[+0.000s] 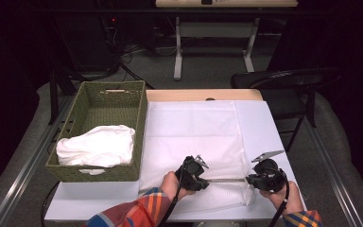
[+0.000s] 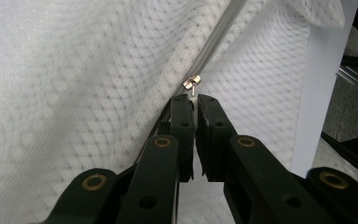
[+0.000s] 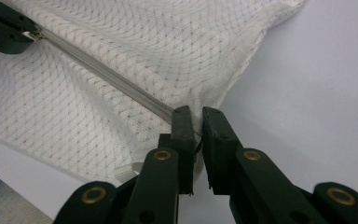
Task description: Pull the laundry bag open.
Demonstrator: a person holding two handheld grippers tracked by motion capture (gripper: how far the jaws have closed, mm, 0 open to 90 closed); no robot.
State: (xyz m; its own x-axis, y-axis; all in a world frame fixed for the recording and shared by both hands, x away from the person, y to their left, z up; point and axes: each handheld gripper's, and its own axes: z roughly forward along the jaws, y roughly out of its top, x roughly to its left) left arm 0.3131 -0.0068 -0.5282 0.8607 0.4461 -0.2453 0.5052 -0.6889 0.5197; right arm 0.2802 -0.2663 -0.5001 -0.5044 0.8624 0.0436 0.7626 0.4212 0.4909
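Note:
A white mesh bag (image 1: 194, 137) lies flat on the white table (image 1: 264, 127), its grey zipper (image 1: 228, 180) running along the near edge. My left gripper (image 1: 206, 182) is shut on the zipper's small metal pull (image 2: 192, 84), with the zipper track (image 2: 219, 32) stretching away beyond the jaws. My right gripper (image 1: 248, 179) is shut on the bag's corner (image 3: 200, 100) where the zipper (image 3: 107, 74) ends. The left gripper (image 3: 4, 28) also shows at the far end of that taut zipper. Sleeved forearms come in from the bottom edge.
A green woven basket (image 1: 139, 118) stands at the table's left and holds a bundle of white cloth (image 1: 97, 145). A black chair (image 1: 283, 80) sits beyond the far right corner. The table's near edge lies just under both hands.

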